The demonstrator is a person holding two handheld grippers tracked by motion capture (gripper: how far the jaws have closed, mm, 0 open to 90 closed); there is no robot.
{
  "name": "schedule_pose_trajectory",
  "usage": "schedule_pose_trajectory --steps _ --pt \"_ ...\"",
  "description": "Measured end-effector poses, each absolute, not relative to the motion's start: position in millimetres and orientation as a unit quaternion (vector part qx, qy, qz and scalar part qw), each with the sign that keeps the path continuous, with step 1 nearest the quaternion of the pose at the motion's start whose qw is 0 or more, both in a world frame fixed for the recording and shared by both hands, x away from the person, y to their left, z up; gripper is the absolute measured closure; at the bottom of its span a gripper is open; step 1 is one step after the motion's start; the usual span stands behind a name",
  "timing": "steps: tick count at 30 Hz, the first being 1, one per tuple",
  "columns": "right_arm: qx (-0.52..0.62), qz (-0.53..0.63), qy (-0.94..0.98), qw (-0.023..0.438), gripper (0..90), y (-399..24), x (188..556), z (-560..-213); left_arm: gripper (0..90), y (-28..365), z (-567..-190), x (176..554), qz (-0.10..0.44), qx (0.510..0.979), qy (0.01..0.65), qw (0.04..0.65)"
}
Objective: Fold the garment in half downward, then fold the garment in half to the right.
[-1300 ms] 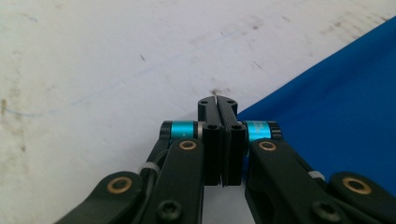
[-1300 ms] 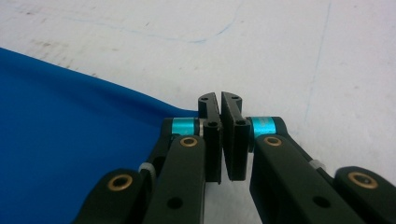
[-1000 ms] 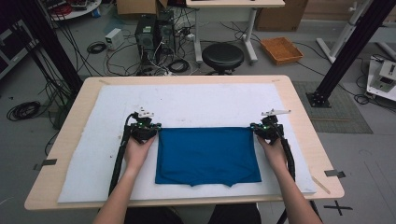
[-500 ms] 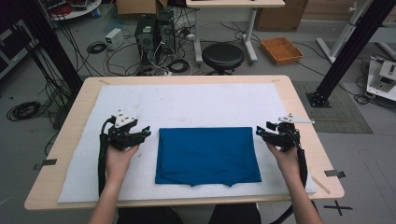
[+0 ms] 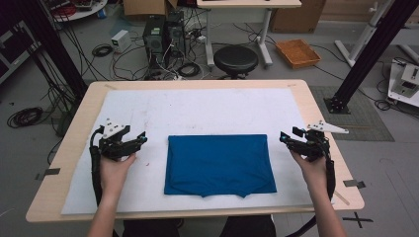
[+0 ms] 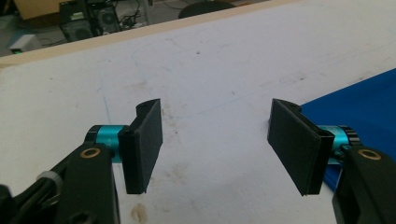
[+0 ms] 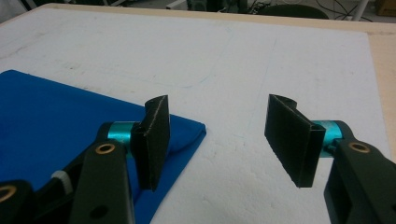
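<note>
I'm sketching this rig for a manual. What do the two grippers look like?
Both the left gripper and right gripper are black, each with a grey three-cornered plate on top and a trailing black cable. The gripper views show flat black rectangular pads on teal collars, with brass-coloured rivets.

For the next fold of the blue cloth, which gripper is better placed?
Roughly even, slightly the right. Both the left gripper and the right gripper are open, off the blue cloth; the right sits a little nearer its edge.

No readable text, labels or signs.
</note>
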State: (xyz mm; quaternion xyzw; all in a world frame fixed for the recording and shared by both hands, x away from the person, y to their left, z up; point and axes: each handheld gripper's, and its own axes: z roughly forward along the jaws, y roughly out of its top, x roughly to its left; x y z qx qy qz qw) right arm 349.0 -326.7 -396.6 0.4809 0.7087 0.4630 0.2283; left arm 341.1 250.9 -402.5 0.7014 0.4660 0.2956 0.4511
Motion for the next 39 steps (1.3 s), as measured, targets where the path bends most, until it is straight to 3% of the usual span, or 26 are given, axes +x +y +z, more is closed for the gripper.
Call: schedule_pose_trajectory --steps 9,15,23,30,39 --pt "0.486 0.468 0.702 0.228 40.8 -332 348 -395 40.0 257 -409 332 0.311 0.72 0.384 0.487" --pt "0.488 0.471 0.7 0.224 39.4 -333 349 -394 37.5 250 -406 335 0.276 0.71 0.394 0.514" --pt "0.495 0.467 0.697 0.225 29.9 -333 350 -391 29.6 254 -396 339 0.223 0.695 0.429 0.532" --pt "0.51 0.465 0.685 0.234 21.9 -336 348 -388 29.6 249 -390 336 0.237 0.703 0.416 0.526" --pt "0.507 0.468 0.69 0.217 25.2 -338 349 -387 29.6 236 -380 327 0.235 0.708 0.406 0.528"
